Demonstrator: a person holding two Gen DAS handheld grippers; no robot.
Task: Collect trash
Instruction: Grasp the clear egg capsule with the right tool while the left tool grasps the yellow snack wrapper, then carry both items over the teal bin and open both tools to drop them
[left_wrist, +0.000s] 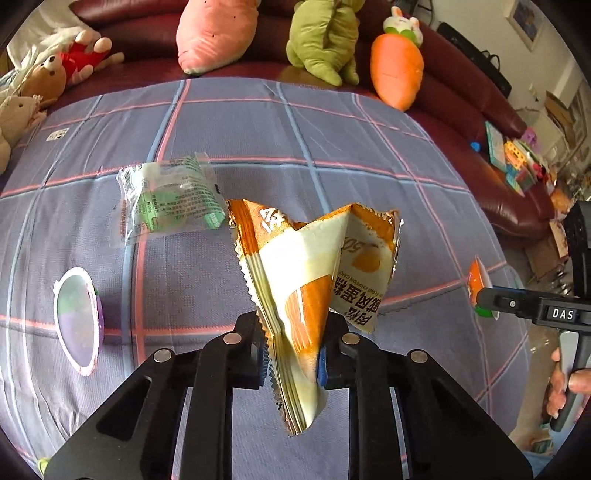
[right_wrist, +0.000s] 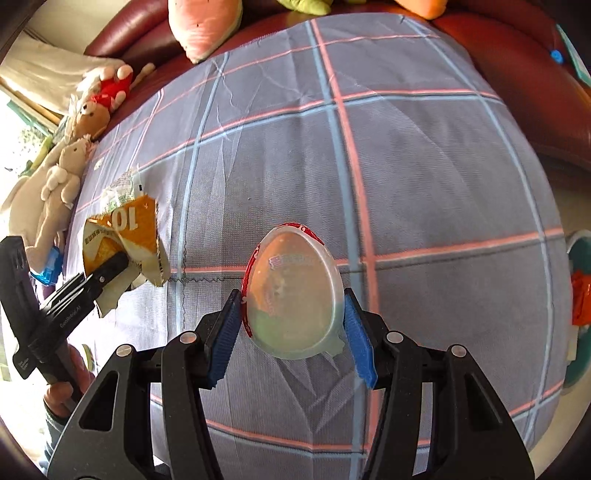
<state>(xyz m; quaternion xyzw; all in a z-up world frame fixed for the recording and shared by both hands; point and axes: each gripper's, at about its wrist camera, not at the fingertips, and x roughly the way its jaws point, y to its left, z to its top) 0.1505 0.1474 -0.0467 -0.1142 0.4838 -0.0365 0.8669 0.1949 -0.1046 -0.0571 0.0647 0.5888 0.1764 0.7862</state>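
grey-blue cotton cloth (left_wrist: 351, 140) crossed by pink and pale blue lines covers the whole surface under both grippers, with a dark red leather sofa (left_wrist: 480, 99) beyond it carrying plush toys: a pink cushion (left_wrist: 216, 33), a green one (left_wrist: 325, 40) and an orange carrot (left_wrist: 397, 72).

the left gripper (left_wrist: 293, 356) is pinched nearly closed on a crumpled orange and cream foil cake wrapper (left_wrist: 314, 266), held off the cloth; its chinese print is only partly readable, with "chiffon" upside down. ahead and to its left lies a clear green-printed plastic wrapper (left_wrist: 171, 197); further left, a white-rimmed purple lid (left_wrist: 77, 317). the other tool shows "das" at the right edge.

the right gripper (right_wrist: 291, 321) stands about half open, its blue pads (right_wrist: 223, 328) pressing both sides of a translucent egg-shaped plastic cup with a red rim (right_wrist: 293, 291). its small label is too blurred to read. at the far right edge, a teal and orange object (right_wrist: 580, 295) is cut off.
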